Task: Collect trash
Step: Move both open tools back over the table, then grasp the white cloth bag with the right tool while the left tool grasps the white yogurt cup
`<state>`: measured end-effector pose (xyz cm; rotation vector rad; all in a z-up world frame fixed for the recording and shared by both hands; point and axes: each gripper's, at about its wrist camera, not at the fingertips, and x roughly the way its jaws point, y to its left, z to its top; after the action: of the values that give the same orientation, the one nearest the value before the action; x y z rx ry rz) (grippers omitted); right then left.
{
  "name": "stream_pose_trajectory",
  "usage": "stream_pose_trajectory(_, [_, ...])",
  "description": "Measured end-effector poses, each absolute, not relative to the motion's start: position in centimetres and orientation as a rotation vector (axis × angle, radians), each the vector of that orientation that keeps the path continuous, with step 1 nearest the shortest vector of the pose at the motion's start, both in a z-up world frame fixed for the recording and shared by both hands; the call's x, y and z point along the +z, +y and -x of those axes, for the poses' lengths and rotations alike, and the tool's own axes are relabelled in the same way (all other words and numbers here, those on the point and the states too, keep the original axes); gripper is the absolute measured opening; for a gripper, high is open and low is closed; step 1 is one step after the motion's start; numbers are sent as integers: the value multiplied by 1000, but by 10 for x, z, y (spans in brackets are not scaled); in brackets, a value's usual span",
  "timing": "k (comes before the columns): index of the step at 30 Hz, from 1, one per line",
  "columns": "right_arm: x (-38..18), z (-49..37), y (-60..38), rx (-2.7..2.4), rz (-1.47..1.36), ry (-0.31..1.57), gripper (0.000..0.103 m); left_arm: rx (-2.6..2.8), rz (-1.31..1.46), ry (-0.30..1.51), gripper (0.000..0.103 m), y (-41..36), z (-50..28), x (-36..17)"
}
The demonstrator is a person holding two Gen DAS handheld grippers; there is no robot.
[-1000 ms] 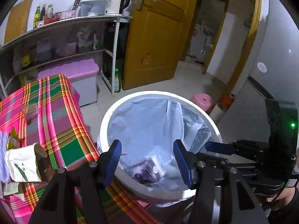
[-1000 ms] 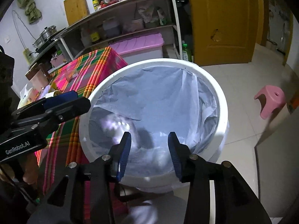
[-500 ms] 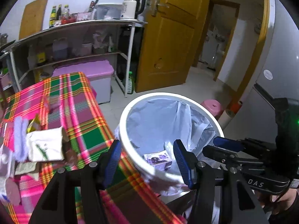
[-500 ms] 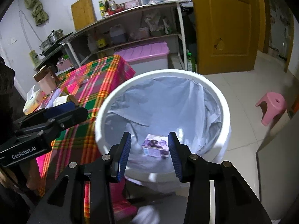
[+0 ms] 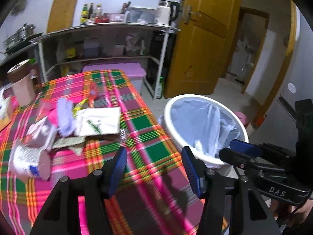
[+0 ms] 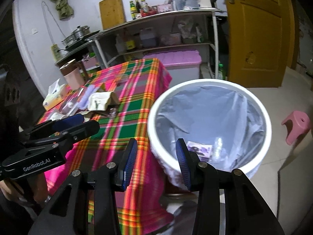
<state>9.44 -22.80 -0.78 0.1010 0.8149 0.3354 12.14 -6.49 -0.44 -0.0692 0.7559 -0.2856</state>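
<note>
A white trash bin with a pale blue liner stands on the floor beside the plaid-clothed table. A purple carton lies at its bottom. My left gripper is open and empty above the table's near right part. My right gripper is open and empty over the bin's near rim. Trash lies on the table's left: a white paper bag, a tipped white cup, a lilac wrapper and other wrappers.
A brown-lidded pink jar and a tissue box stand at the table's far left. A metal shelf with a pink storage box lies behind. A yellow door and a pink stool are to the right.
Both grippers pulled back and swung left from over the bin; the left now faces the table with its trash. The purple carton came to rest in the bin.
</note>
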Motion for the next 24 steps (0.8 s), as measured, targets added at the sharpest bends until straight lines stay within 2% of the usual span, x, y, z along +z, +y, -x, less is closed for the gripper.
stream_pose_trajectory(11, [-10, -87, -187, 446, -68, 825, 49, -170, 117, 754, 57, -8, -92, -13])
stream_pose_trajectory(19, [-8, -92, -161, 499, -38, 819, 49, -73, 135, 727, 57, 26, -82, -11])
stream_pose_trajectory(24, [-8, -98, -147, 530, -23, 812, 56, 1, 145, 700, 66, 52, -80, -9])
